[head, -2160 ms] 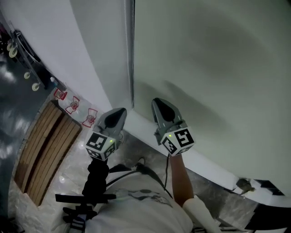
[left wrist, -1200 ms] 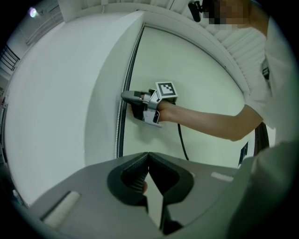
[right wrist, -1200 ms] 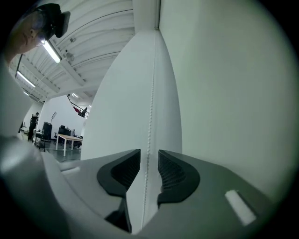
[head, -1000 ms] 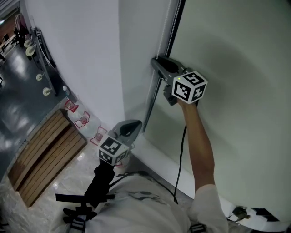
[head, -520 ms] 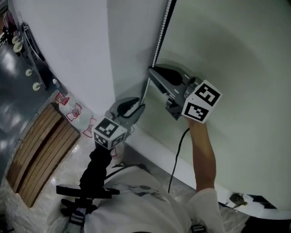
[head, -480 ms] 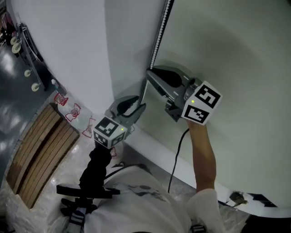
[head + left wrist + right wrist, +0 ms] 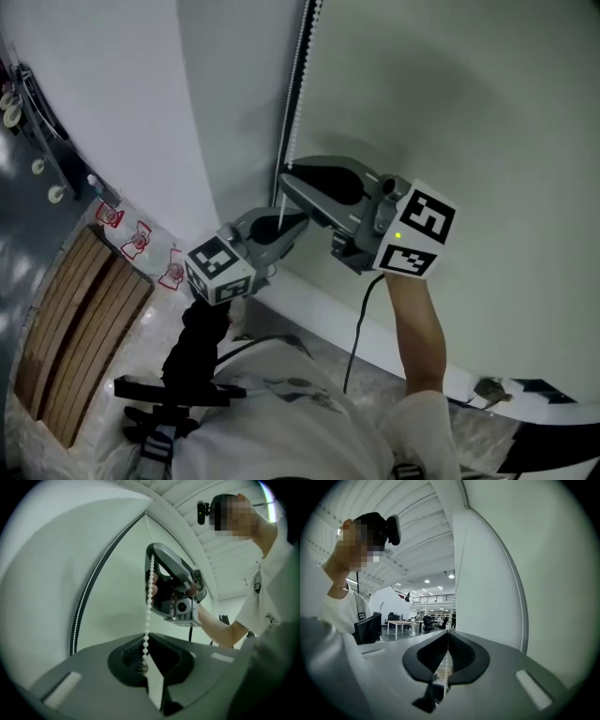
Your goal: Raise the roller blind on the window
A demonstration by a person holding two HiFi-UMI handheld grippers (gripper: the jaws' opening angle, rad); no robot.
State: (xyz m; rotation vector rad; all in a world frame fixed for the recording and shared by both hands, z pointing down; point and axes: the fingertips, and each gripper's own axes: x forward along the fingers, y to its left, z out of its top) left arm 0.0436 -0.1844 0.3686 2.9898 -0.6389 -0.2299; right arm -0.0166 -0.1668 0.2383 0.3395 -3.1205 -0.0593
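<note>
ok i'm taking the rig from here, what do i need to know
Right gripper: shut on the bead chain beside the roller blind.
Left gripper: lower down, the chain runs between its jaws; clamped or not, unclear.
Blind: down, reaching the white ledge.
Done: chain caught. To do: pull it hand over hand to raise the blind.
</note>
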